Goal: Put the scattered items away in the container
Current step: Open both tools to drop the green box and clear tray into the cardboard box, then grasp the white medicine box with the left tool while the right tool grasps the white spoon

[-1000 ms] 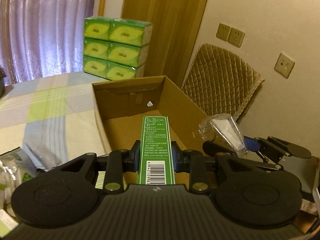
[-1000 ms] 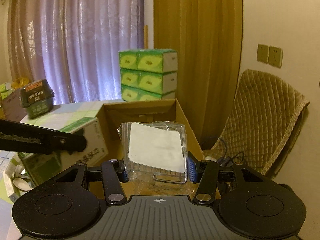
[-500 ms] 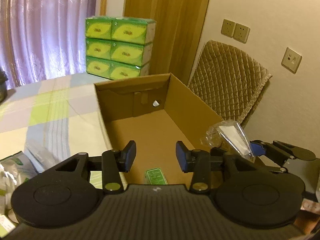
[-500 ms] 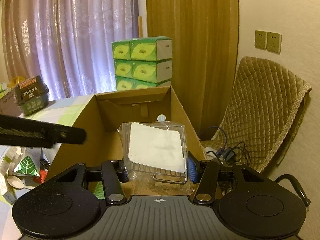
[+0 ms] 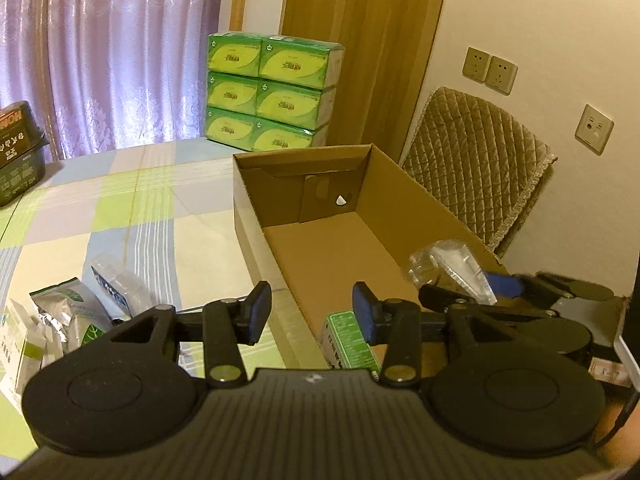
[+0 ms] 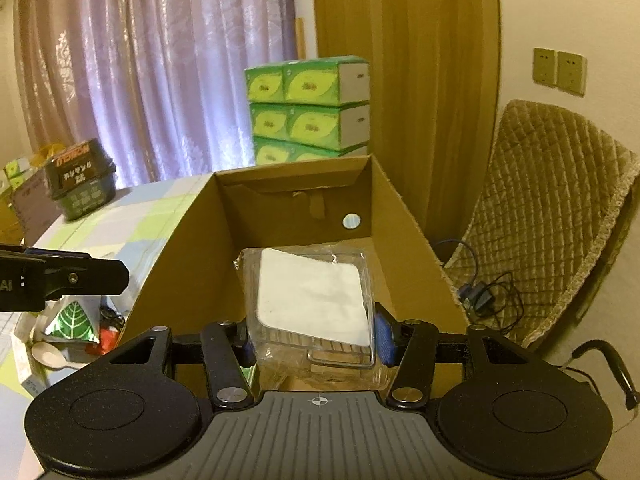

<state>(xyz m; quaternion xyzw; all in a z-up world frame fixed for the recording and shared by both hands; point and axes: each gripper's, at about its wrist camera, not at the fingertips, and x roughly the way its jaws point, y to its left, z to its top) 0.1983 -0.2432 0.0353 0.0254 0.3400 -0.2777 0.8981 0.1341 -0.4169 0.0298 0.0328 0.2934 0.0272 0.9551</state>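
The dark tub at mid-left of the right wrist view bears orange lettering too blurred to read. Green tissue packs are stacked behind the cardboard box. The left gripper gapes empty above the box's near corner, where a green carton lies lengthwise. The right gripper pinches a clear plastic packet, white card facing up, over the box.

we see a dim, warm yellow light in both views. daylight glows through the purple curtain, a little overexposed. the fisheye bends the edges, corners go black, and details look soft, grainy.
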